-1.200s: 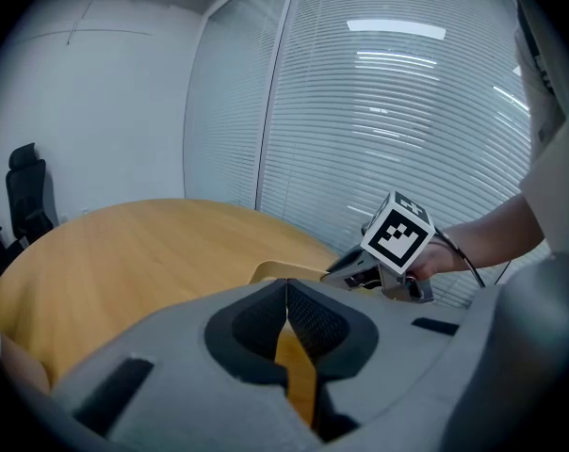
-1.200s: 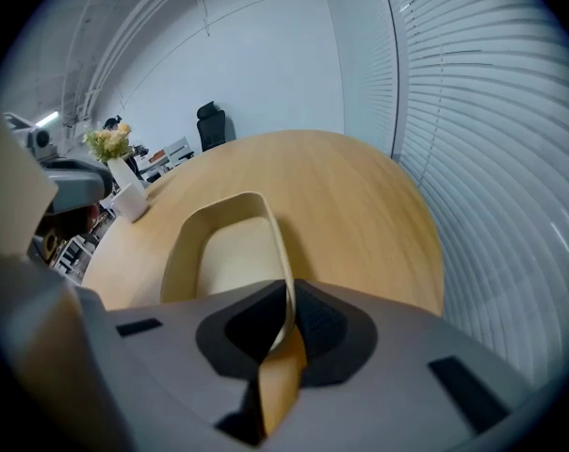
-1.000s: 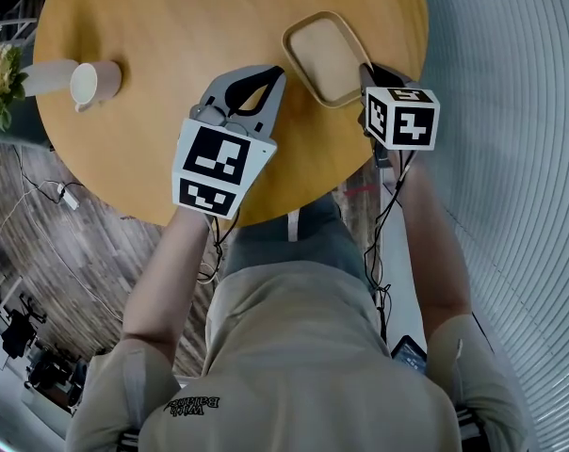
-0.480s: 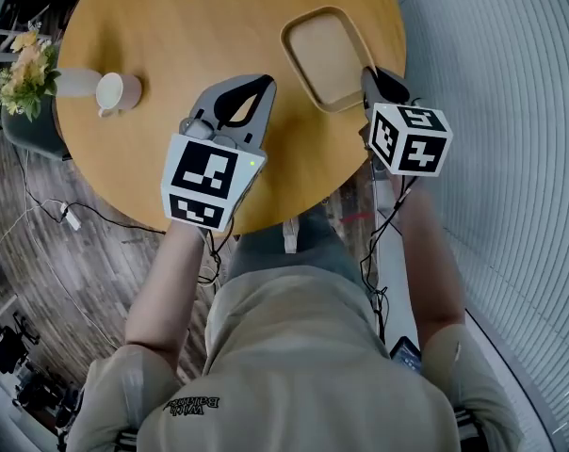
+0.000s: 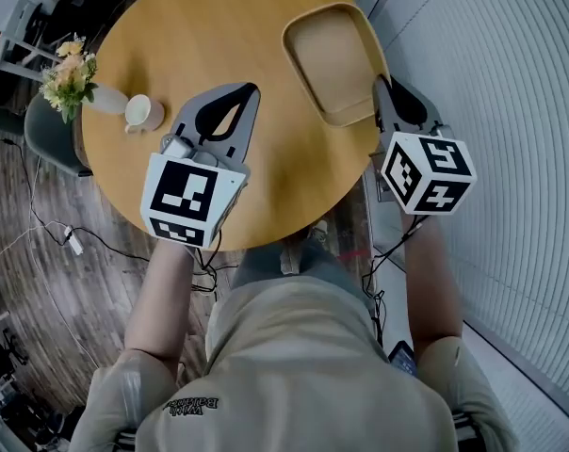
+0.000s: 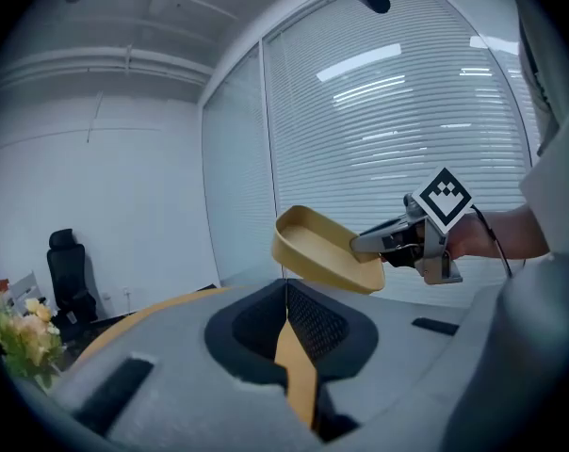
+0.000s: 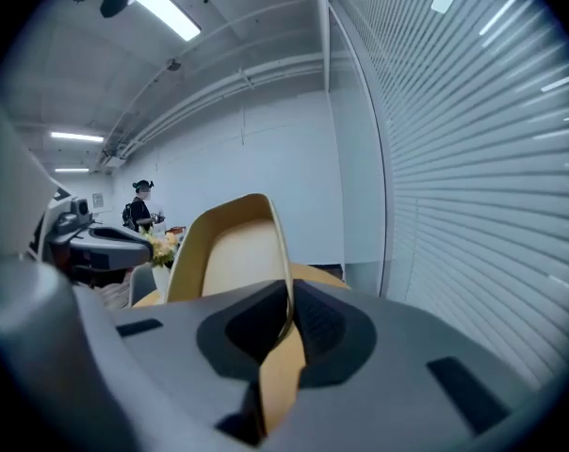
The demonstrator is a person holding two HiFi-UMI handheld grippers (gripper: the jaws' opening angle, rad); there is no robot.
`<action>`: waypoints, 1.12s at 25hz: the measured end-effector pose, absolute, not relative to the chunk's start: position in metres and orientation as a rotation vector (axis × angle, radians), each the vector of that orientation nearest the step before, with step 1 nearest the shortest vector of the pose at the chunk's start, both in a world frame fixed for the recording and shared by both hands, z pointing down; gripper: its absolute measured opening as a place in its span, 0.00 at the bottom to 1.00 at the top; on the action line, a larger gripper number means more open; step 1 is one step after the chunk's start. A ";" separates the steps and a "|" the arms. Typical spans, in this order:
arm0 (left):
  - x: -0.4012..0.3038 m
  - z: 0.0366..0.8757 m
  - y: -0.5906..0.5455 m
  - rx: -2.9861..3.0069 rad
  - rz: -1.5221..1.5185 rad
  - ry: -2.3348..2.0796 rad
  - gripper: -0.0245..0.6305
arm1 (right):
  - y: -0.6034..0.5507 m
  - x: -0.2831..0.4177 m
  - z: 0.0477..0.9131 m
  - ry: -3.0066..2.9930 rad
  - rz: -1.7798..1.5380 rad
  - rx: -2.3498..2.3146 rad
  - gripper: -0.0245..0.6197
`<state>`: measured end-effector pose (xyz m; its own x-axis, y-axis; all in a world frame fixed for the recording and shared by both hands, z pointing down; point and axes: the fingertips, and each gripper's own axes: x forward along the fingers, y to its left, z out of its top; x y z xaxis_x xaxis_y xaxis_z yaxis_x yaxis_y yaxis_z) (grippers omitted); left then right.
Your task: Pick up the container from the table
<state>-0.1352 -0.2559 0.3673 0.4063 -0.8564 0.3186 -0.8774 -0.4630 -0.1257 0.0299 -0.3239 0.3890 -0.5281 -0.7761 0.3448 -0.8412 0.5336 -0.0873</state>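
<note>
The container (image 5: pixel 330 56) is a shallow tan tray with rounded corners. My right gripper (image 5: pixel 386 88) is shut on its near right rim and holds it up, tilted, above the round wooden table (image 5: pixel 190 36). In the right gripper view the rim sits pinched between the jaws of the right gripper (image 7: pixel 288 301), and the container (image 7: pixel 230 252) rises ahead. The left gripper view shows the container (image 6: pixel 320 246) in the air with the right gripper (image 6: pixel 390 241) on its edge. My left gripper (image 5: pixel 249 92) hovers over the table's near left part, shut and empty.
A white mug (image 5: pixel 143 111) and a vase of flowers (image 5: pixel 71 72) stand at the table's left edge. A wall of window blinds (image 5: pixel 492 83) runs close along the right. Cables lie on the wooden floor (image 5: pixel 40 252) at the left.
The right gripper has lifted the container off the table and tilted it. The left gripper has drifted a little left and back toward me, still shut.
</note>
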 end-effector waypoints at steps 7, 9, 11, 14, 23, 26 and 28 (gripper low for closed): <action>-0.131 0.301 -0.223 2.685 0.495 -1.663 0.07 | -0.284 0.038 0.300 -2.650 0.226 1.405 0.10; -0.127 0.280 -0.214 2.704 0.440 -1.689 0.07 | -0.274 0.043 0.281 -2.670 0.167 1.430 0.10; -0.124 0.263 -0.207 2.725 0.397 -1.710 0.07 | -0.266 0.048 0.263 -2.663 0.042 1.464 0.10; -0.125 0.255 -0.196 2.740 0.394 -1.714 0.07 | -0.251 0.048 0.246 -2.657 -0.075 1.480 0.10; -0.123 0.248 -0.164 2.730 0.392 -1.732 0.07 | -0.213 0.058 0.218 -2.709 -0.140 1.473 0.10; -0.122 0.249 -0.159 2.730 0.395 -1.726 0.07 | -0.205 0.062 0.222 -2.709 -0.122 1.469 0.10; -0.120 0.249 -0.156 2.736 0.396 -1.717 0.07 | -0.201 0.064 0.227 -2.707 -0.105 1.465 0.10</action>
<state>-0.1196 -0.1561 0.2489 0.4155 -0.8981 0.1445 -0.8706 -0.4386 -0.2228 0.0643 -0.2010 0.2273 -0.5460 -0.8375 0.0225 -0.8332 0.5457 0.0895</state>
